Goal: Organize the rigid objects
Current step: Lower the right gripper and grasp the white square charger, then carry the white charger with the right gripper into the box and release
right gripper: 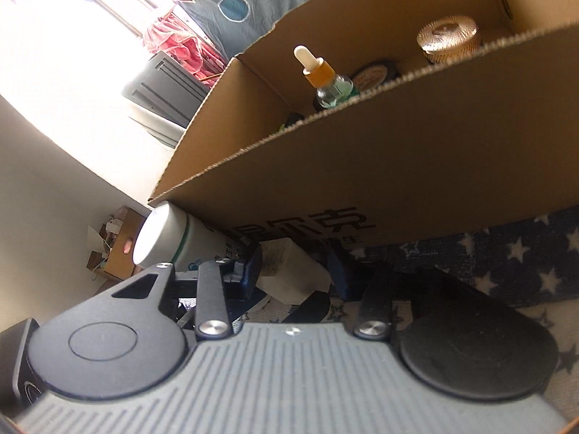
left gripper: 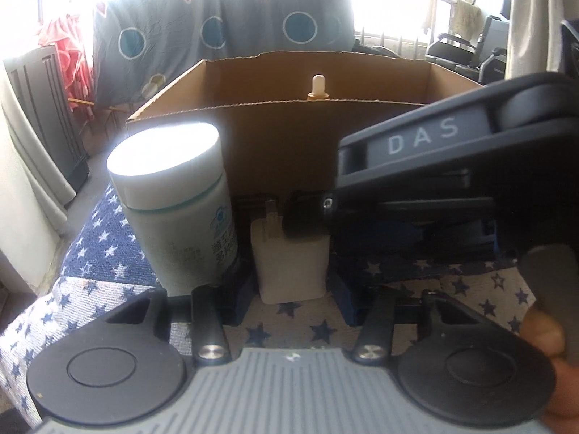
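At the left of the left wrist view a pale green bottle (left gripper: 181, 213) with a white cap stands upright on a star-patterned cloth (left gripper: 97, 242), just in front of the near wall of an open cardboard box (left gripper: 275, 144). Just right of it, in the lower middle, a small white block (left gripper: 289, 264) sits between the blue fingers (left gripper: 242, 303) of the left gripper (left gripper: 293, 300); the jaws stand fairly narrow around it, though whether the pads actually press on it I cannot tell. Across the right half, the right gripper (left gripper: 307, 217) reaches in from the right, its dark tips at the block's top.

In the right wrist view the same bottle (right gripper: 177, 238) shows at the lower left, the white block (right gripper: 289, 271) at the middle with a blue finger (right gripper: 249, 271) against its left side, and contact on the other side is unclear. Above, the box (right gripper: 398, 166) holds a dropper bottle (right gripper: 325, 79), a dark round tin (right gripper: 372, 74) and a woven round container (right gripper: 448, 36) toward the upper right.
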`<act>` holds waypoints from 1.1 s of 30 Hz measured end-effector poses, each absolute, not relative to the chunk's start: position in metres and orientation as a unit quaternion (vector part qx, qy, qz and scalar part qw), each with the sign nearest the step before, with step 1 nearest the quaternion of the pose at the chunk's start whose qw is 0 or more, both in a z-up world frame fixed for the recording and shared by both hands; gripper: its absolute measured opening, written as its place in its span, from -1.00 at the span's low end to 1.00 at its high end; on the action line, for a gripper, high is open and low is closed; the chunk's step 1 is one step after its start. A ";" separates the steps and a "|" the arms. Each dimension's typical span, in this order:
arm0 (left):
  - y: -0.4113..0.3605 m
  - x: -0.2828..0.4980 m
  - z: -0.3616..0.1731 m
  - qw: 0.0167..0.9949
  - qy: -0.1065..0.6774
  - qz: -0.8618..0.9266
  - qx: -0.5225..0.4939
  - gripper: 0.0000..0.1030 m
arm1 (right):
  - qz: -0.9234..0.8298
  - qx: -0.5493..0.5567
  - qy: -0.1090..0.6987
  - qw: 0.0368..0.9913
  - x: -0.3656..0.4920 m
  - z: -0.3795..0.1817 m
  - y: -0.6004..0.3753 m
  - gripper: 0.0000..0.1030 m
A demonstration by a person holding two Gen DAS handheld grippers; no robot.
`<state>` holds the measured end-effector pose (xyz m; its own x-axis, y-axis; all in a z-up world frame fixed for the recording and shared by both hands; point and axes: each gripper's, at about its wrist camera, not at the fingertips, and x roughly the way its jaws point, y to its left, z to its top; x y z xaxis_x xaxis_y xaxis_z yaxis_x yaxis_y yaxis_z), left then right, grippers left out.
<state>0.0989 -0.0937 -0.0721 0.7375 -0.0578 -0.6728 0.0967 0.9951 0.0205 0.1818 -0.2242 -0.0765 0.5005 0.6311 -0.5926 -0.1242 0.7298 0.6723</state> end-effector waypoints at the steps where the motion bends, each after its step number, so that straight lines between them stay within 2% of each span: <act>1: -0.093 0.100 -0.072 0.932 0.360 -0.040 0.022 -0.11 | 0.231 0.291 0.444 0.815 0.183 -0.078 -0.224 -0.29; 7: -0.094 0.098 -0.070 0.933 0.358 -0.037 0.018 -0.14 | 0.243 0.309 0.450 0.802 0.188 -0.083 -0.226 -0.40; 22: -0.122 0.059 -0.064 0.924 0.359 -0.126 0.030 -0.14 | 0.209 0.293 0.446 0.820 0.152 -0.056 -0.254 -0.40; 33: -0.128 0.055 -0.076 0.918 0.357 -0.157 0.077 -0.09 | 0.186 0.318 0.445 0.816 0.135 -0.075 -0.272 -0.36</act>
